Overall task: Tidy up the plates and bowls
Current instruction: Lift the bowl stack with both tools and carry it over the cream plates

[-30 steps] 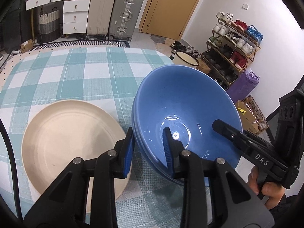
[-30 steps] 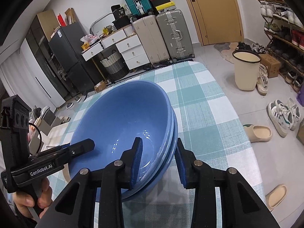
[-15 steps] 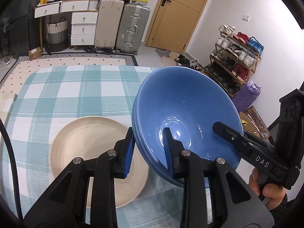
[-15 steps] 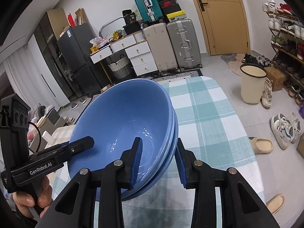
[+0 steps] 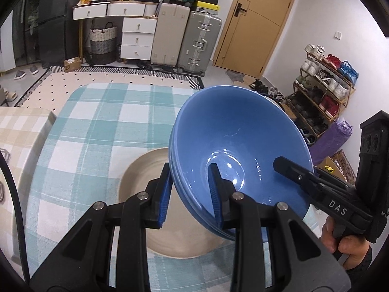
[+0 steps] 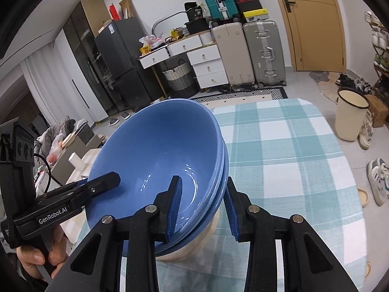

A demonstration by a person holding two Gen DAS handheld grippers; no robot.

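Note:
A stack of nested blue bowls (image 5: 233, 141) hangs tilted in the air, held from two sides. My left gripper (image 5: 190, 194) is shut on the stack's near rim, one pad inside and one outside. My right gripper (image 6: 203, 206) is shut on the opposite rim (image 6: 218, 170) in the same way. Each gripper shows in the other's view: the right gripper (image 5: 291, 172) reaches in from the right, the left gripper (image 6: 107, 180) from the left. A beige plate (image 5: 138, 177) lies on the checked tablecloth (image 5: 97, 126), partly hidden under the bowls. Blurred, the plate (image 6: 192, 253) also shows below them.
The teal checked table (image 6: 279, 158) ends in rounded far corners. A beige checked surface (image 5: 22, 126) adjoins it at the left. On the floor beyond stand suitcases (image 5: 198, 41), white drawers (image 5: 137, 39), a shoe rack (image 5: 323, 92) and a cream bin (image 6: 350, 114).
Both grippers have lifted the bowl stack and carried it sideways. The beige plate, earlier off to the left of the bowls, now lies beneath them. Both grips are unchanged.

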